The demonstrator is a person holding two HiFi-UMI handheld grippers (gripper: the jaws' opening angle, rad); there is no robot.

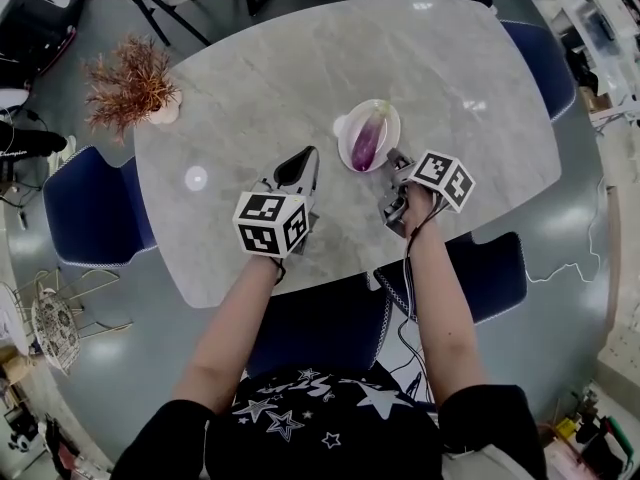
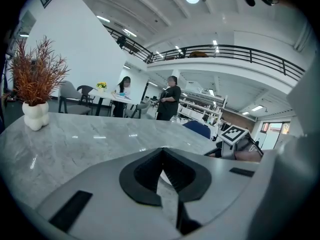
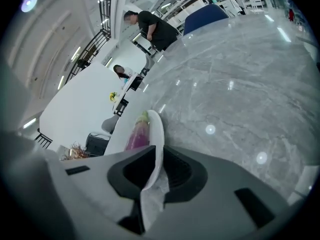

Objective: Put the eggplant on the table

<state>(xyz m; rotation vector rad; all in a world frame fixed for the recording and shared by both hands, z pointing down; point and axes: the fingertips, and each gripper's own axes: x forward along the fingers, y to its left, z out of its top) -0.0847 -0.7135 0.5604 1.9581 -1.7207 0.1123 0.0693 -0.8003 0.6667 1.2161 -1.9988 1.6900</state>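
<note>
We are at the start of the job: the eggplant (image 1: 366,140) has not yet reached the worktop (image 1: 250,88). It lies lengthwise in a shallow white plate (image 3: 157,129), stem end pointing away from us, and the plate stands on the marble toward the right of centre.

Our right tool (image 3: 152,173) is at the plate's near edge. In the right gripper view the rim runs straight down between the two dark pads, which sit close against it, so we read this tool as clenched on the plate's rim rather than on the eggplant, which rests just beyond the pads. Our left tool (image 1: 302,166) hovers just left of the plate, apart from it. Its jaws are pressed together with only a thin slit between them, and nothing is held there. Only bare marble shows through the slit.

We judge the step in hand to be steadying or taking hold of the plate, ahead of getting the eggplant out. Next, the left tool needs to open and come in over the eggplant's thick middle. Or else the right tool must tilt the plate so that the eggplant slides onto the marble. There is plenty of free marble to the left and in front of the plate. The eggplant's smooth, rounded skin looks likely to roll, so a slow tilt or a grip across its middle seems wise.
</note>
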